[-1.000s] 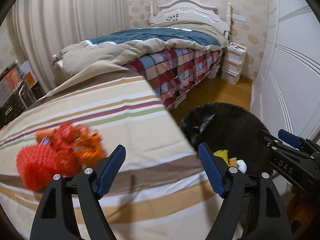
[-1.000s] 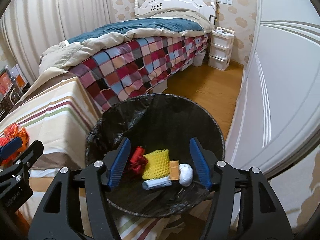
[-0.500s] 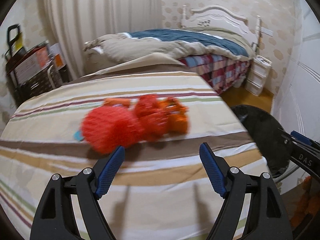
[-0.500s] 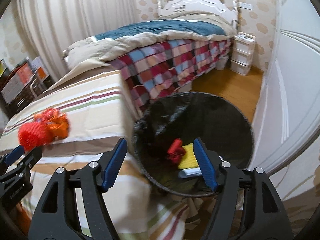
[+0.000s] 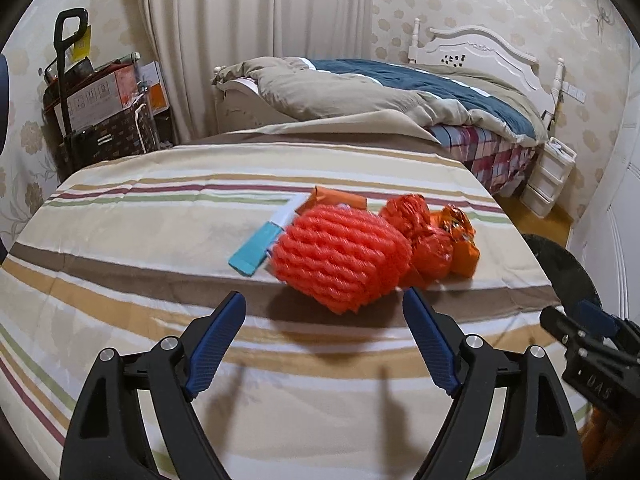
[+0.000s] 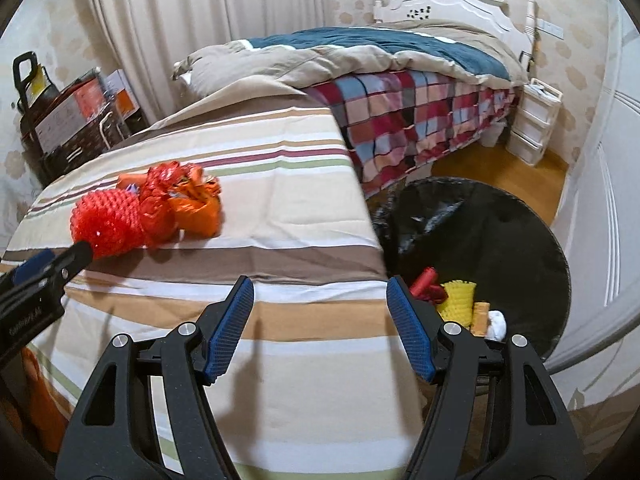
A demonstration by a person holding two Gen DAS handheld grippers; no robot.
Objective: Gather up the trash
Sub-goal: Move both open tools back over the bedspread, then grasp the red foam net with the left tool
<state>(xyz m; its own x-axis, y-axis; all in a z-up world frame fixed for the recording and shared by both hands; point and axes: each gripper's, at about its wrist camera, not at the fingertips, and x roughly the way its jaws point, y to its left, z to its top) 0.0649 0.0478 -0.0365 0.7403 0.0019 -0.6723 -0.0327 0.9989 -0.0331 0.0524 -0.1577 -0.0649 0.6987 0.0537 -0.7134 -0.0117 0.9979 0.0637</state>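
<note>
Left gripper (image 5: 324, 312) over the striped cloth (image 5: 160, 240), facing a small heap of trash.
We see the jaws opening with nothing between them, their blue pads just short of a red foam net (image 5: 340, 256). Behind the net lie a blue-and-white wrapper (image 5: 260, 246), crumpled red foil (image 5: 424, 236) and orange wrappers (image 5: 464, 248), all touching. We glimpse the right gripper (image 5: 588, 340) at the right edge, before a black bin (image 5: 568, 268).
</note>
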